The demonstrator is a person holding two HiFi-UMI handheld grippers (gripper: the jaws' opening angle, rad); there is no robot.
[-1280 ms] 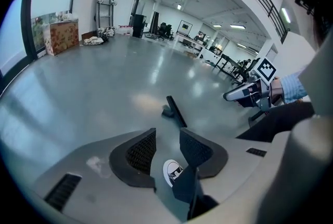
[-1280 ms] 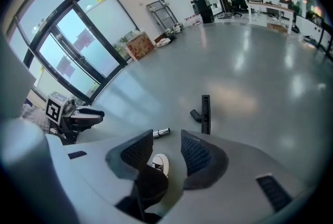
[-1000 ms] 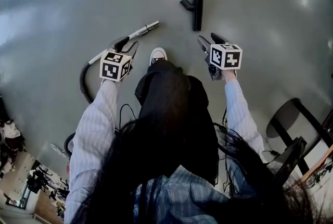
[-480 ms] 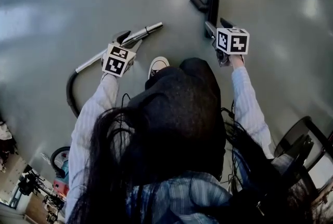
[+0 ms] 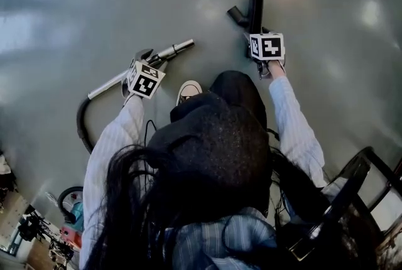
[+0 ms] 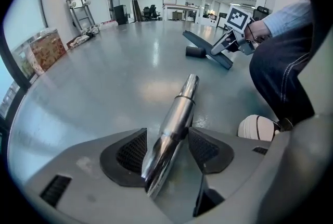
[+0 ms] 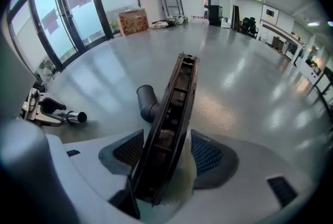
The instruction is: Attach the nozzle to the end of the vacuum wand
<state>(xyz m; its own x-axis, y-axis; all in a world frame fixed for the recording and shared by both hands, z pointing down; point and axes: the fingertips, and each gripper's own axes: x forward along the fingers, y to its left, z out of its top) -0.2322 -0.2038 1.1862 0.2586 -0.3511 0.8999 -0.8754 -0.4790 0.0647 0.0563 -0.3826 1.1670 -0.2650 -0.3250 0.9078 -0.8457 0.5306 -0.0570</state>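
The chrome vacuum wand (image 5: 173,49) lies on the grey floor, and a black hose (image 5: 81,124) curves back from it. My left gripper (image 5: 151,60) straddles the wand (image 6: 177,113). Its jaws have just been opening, and the tube runs between the pads (image 6: 130,152) without being pressed. The black floor nozzle (image 5: 255,5) lies farther right, its socket pointing left. My right gripper (image 5: 256,35) is down over the near end of the nozzle (image 7: 174,108). Those jaws have also just been opening and stand on both sides of the bar. The open end of the wand (image 7: 73,116) shows at the left of the right gripper view.
The person's white shoe (image 5: 187,91) rests on the floor between the wand and the nozzle. A dark chair (image 5: 364,168) stands at the lower right. Cardboard boxes (image 6: 44,48) and a hand truck (image 6: 78,9) are far off by the wall.
Both grippers have come down to the floor as the person bent forward. The left one has settled over the wand, the right one over the nozzle's near end.
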